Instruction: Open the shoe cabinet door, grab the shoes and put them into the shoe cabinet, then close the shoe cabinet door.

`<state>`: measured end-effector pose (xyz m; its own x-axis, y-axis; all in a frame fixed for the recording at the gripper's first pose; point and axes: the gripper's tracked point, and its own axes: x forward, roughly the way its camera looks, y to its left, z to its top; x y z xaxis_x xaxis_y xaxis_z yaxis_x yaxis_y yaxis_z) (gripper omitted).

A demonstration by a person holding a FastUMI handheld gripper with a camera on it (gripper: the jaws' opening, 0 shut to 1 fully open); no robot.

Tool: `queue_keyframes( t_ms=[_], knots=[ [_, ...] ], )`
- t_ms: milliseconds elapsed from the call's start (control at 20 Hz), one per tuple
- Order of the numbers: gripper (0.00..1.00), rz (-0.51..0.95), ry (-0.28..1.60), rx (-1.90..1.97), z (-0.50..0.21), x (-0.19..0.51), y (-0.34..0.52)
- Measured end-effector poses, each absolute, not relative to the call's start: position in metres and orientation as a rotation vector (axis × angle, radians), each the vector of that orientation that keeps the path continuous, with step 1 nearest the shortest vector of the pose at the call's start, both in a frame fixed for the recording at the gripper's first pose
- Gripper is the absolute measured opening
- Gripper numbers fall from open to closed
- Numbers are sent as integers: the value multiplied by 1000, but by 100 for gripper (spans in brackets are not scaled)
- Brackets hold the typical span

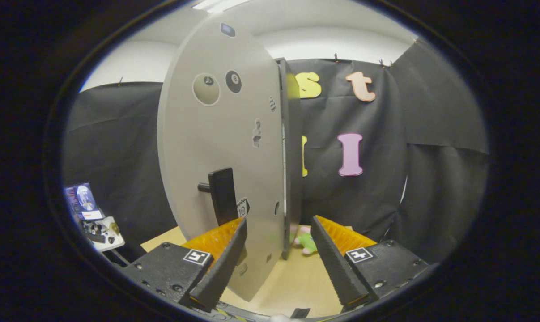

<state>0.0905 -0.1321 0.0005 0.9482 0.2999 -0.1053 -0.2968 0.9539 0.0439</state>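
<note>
Gripper (278,250) is hovering with jaws spread, holding nothing — the door (220,147) edge is standing between the fingers, handle (223,196) just beyond the left one. Door-opening step appears underway; next, reaching the shoes (306,241) lying on the table (292,286) behind the door.

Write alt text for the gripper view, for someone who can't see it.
The open gripper faces the edge of a grey shoe cabinet door that stands ajar, its dark handle just ahead of one finger. Beyond the fingers, a small pink and green shoe lies on the wooden tabletop.
</note>
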Motion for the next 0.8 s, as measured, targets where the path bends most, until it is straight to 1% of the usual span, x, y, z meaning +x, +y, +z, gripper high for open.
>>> queue_keyframes(
  t_ms=[550,800],
  knots=[
    [95,283,106,27,0,95,-30],
    [95,303,105,31,-3,109,20]
  ],
)
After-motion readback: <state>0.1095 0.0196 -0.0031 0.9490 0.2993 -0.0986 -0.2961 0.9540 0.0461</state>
